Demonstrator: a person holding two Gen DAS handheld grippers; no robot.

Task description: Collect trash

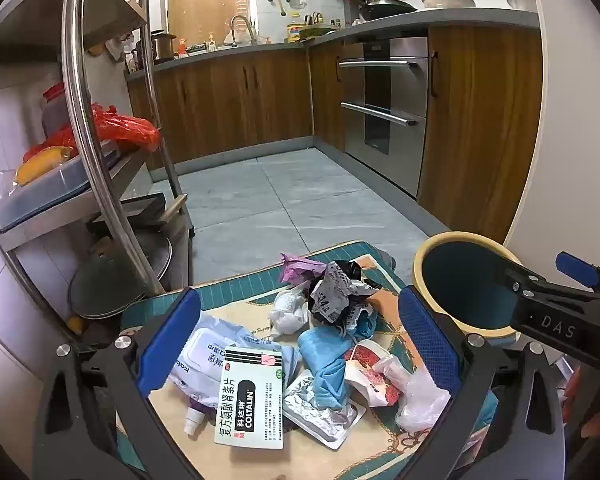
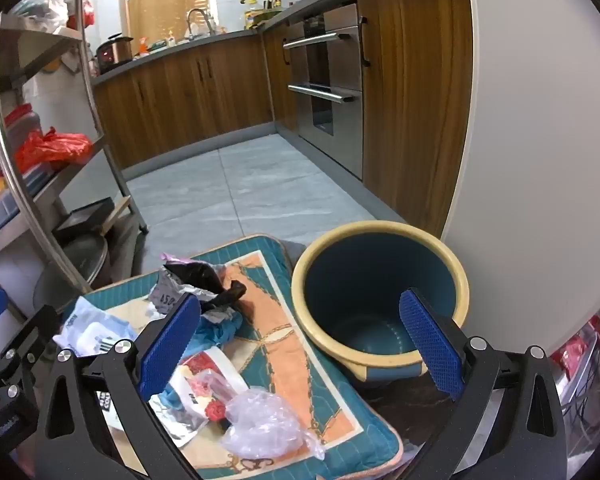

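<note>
**Both claws spread, nothing held, trash pile untouched**

Left gripper point(image 1: 300, 344): jaws spread wide, empty, tilted down over the pile. Right gripper point(image 2: 300, 344): same, spread and empty, hanging between the pile's right edge and the bin point(image 2: 380, 300). Bin is blue inside, cream rim, looks empty, just beside the patterned mat point(image 2: 300, 344) on its right.

All trash sits on the mat, loosely heaped, pieces overlapping. Directly between the left jaws: white medicine box point(image 1: 252, 396), flat, lying on a wet-wipe pack point(image 1: 208, 364). Right of it: silver foil blister sheet point(image 1: 320, 408), blue face mask point(image 1: 324, 356), a printed wrapper with red pattern point(image 1: 370, 372), clear plastic bag point(image 1: 420, 396). Farther back: crumpled white tissue point(image 1: 290, 312), crumpled foil wrapper point(image 1: 340, 292), purple scrap point(image 1: 300, 268).

Handling, my read:
- Everything is light. No lift problem; the risk is slip and flutter.
- Box: stiff but probably hollow, crushes a bit. Lying flat, so hard to straddle; go for a short edge or tip it up first.
- Blister foil: thin, slick, flat. Pinch a raised corner.
- Mask, tissue, bag: soft, compress to nothing. Bite deep into the bunched middle, not an edge.
- Bag nearest the right claw and the bin, sensible first pick.
</note>
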